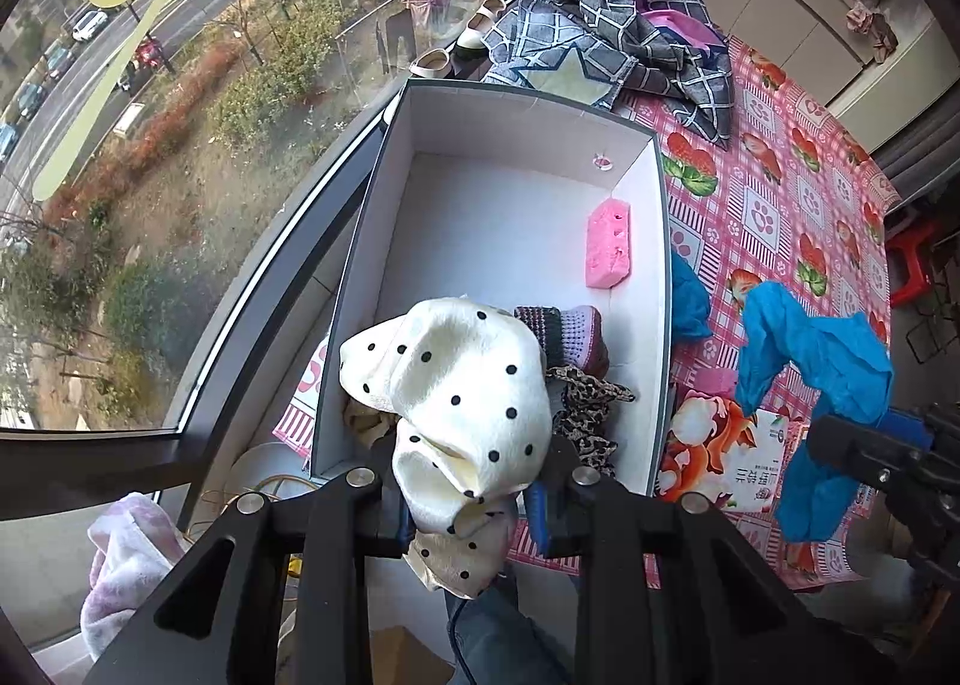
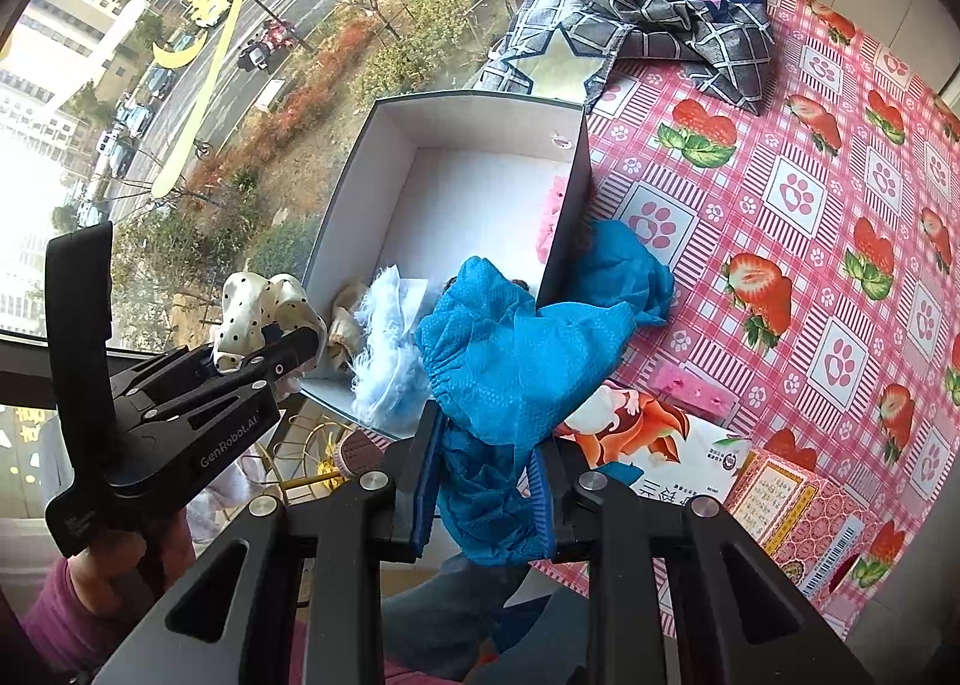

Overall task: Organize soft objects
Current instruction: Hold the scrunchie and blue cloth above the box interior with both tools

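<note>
Left hand-held gripper, bottom centre of the left wrist view, clenched on a cream polka-dot cloth. The cloth bulges up from between the pads and hangs over the near end of the white box; a loose end droops below the jaws. Same gripper shows at lower left of the right wrist view, dotted cloth bunched at its tip, just left of the box's near corner.

Right hand-held gripper, bottom centre of the right wrist view, clamped on a blue crinkled cloth. The cloth runs up from the jaws and drapes across the box's near right corner, part spilling onto the worktop to the right of the box wall.

Inside the box: pink sponge against the right wall, mid frame; knitted purple-grey item and leopard-print fabric at the near end beside the dotted cloth; a fluffy pale-blue piece at the near edge.

On the pink strawberry-check worktop: printed packet just right of the right gripper, a second pink sponge above it, grey checked fabric pile beyond the box, upper centre.
</note>
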Action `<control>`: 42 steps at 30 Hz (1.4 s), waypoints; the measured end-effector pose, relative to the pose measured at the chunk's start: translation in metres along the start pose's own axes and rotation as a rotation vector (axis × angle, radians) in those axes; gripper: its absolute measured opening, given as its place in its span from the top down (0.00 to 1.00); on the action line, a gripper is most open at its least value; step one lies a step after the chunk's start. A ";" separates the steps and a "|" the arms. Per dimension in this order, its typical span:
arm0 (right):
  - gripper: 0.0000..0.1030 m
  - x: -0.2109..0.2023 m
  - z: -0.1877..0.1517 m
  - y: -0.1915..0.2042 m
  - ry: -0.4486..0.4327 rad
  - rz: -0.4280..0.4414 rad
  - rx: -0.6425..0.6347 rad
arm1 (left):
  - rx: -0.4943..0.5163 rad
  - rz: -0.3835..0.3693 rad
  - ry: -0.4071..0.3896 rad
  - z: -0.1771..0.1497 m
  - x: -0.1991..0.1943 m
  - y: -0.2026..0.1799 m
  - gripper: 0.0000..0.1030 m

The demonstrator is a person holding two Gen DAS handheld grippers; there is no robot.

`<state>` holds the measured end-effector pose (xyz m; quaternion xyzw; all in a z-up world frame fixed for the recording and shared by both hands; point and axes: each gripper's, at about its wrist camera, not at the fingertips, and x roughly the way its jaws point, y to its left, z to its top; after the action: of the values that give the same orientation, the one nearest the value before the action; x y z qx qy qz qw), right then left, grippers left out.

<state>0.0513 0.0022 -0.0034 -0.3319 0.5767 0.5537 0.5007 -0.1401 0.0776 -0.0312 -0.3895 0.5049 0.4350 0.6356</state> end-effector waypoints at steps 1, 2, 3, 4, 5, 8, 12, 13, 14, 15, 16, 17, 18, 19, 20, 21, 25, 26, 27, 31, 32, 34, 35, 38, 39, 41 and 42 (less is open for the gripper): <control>0.73 0.001 0.001 0.001 0.002 0.001 -0.003 | 0.000 0.001 0.001 0.001 0.001 0.000 0.71; 0.73 0.002 0.002 0.001 0.004 0.000 -0.006 | 0.001 0.001 0.003 0.002 0.001 -0.001 0.71; 0.73 0.002 0.003 0.001 0.005 0.001 -0.007 | 0.001 0.000 0.004 0.002 0.001 -0.001 0.71; 0.73 0.003 0.004 0.001 0.006 0.001 -0.008 | 0.001 0.001 0.005 0.003 0.002 -0.001 0.71; 0.73 0.003 0.005 0.001 0.006 0.001 -0.009 | 0.001 0.001 0.004 0.002 0.001 -0.001 0.71; 0.73 0.004 0.006 0.002 0.005 0.002 -0.010 | 0.002 0.001 0.007 0.003 0.003 -0.003 0.71; 0.73 0.006 0.012 0.006 0.007 0.004 -0.022 | 0.004 0.000 0.014 0.003 0.006 -0.004 0.70; 0.73 0.007 0.013 0.007 0.008 0.004 -0.026 | 0.003 0.000 0.016 0.003 0.006 -0.004 0.71; 0.73 0.007 0.014 0.009 0.009 0.005 -0.031 | 0.003 0.000 0.017 0.003 0.007 -0.005 0.70; 0.73 0.008 0.015 0.010 0.010 0.006 -0.037 | 0.003 0.000 0.018 0.003 0.007 -0.005 0.70; 0.73 0.009 0.016 0.012 0.011 0.005 -0.042 | 0.002 0.001 0.020 0.003 0.007 -0.005 0.70; 0.73 0.009 0.016 0.014 0.011 0.006 -0.047 | 0.001 0.001 0.021 0.004 0.008 -0.005 0.71; 0.73 0.010 0.017 0.016 0.012 0.008 -0.052 | 0.000 0.002 0.022 0.004 0.008 -0.005 0.71; 0.73 0.011 0.018 0.017 0.012 0.008 -0.056 | -0.002 0.002 0.023 0.004 0.009 -0.004 0.71; 0.73 0.011 0.018 0.019 0.012 0.009 -0.061 | -0.003 0.003 0.024 0.004 0.009 -0.004 0.71; 0.73 0.012 0.019 0.020 0.013 0.010 -0.065 | -0.005 0.004 0.025 0.005 0.010 -0.003 0.71; 0.73 0.015 0.024 0.025 0.015 0.011 -0.075 | -0.012 0.006 0.031 0.005 0.012 -0.002 0.71; 0.73 0.016 0.025 0.026 0.016 0.012 -0.075 | -0.012 0.005 0.033 0.006 0.012 -0.002 0.71; 0.73 0.016 0.026 0.026 0.017 0.013 -0.074 | -0.012 0.005 0.036 0.005 0.013 -0.002 0.71; 0.73 0.019 0.030 0.028 0.019 0.017 -0.074 | -0.011 0.006 0.038 0.006 0.014 -0.002 0.71; 0.73 0.020 0.030 0.029 0.021 0.018 -0.075 | -0.012 0.005 0.038 0.006 0.014 -0.002 0.71; 0.73 0.022 0.031 0.029 0.025 0.017 -0.076 | -0.013 0.005 0.041 0.006 0.014 -0.002 0.71; 0.73 0.023 0.032 0.029 0.027 0.017 -0.076 | -0.014 0.006 0.042 0.006 0.015 -0.002 0.70; 0.73 0.025 0.033 0.029 0.033 0.019 -0.073 | -0.017 0.004 0.050 0.006 0.018 0.000 0.71; 0.73 0.026 0.033 0.029 0.035 0.019 -0.071 | -0.017 0.005 0.051 0.007 0.019 0.001 0.71; 0.73 0.028 0.034 0.028 0.038 0.018 -0.068 | -0.017 0.006 0.054 0.008 0.020 0.002 0.71; 0.73 0.029 0.035 0.027 0.041 0.018 -0.065 | -0.017 0.007 0.055 0.008 0.021 0.002 0.71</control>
<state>0.0254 0.0457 -0.0181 -0.3540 0.5714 0.5700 0.4726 -0.1370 0.0892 -0.0499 -0.4051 0.5199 0.4305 0.6166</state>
